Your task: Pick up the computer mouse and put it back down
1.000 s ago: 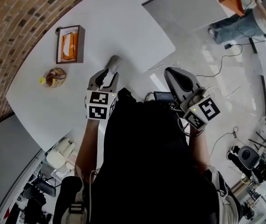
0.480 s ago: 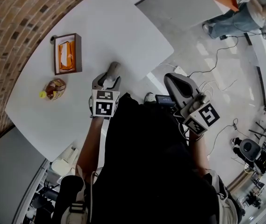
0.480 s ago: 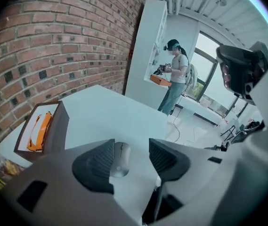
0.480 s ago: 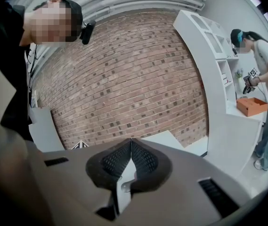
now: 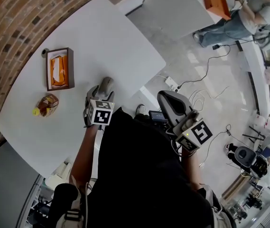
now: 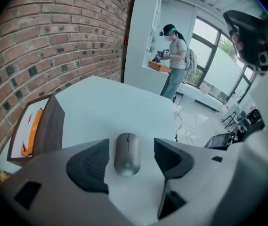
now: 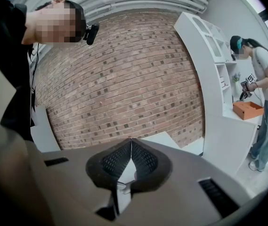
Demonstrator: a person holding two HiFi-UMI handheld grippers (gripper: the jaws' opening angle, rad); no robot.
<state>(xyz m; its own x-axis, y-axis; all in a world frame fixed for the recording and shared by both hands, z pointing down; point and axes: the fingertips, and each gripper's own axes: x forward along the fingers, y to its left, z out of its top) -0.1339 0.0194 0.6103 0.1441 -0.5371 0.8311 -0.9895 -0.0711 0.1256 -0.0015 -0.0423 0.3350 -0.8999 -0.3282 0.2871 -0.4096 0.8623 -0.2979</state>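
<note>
A grey computer mouse [image 6: 126,153] lies on the white table [image 6: 105,107], lengthwise between the jaws of my left gripper [image 6: 131,146]. The jaws have just been opening, and both dark pads [image 6: 92,163] stand clear of the mouse's sides. From the head view the mouse [image 5: 106,85] pokes out beyond the left gripper [image 5: 100,93] near the table's front edge. My right gripper [image 7: 131,149] is shut on nothing and points at the brick wall. In the head view the right gripper [image 5: 165,98] hangs off the table, over the floor.
A wooden box with an orange pack [image 5: 59,69] and a wrapped snack [image 5: 45,104] sit to the left on the table. The table's edge [image 5: 146,82] runs just right of the mouse. Cables [image 5: 196,96] lie on the floor. A person [image 5: 248,13] stands at a far counter.
The left gripper has come down toward the table with the mouse, and its jaws have spread away from it. The right gripper has hardly moved.
</note>
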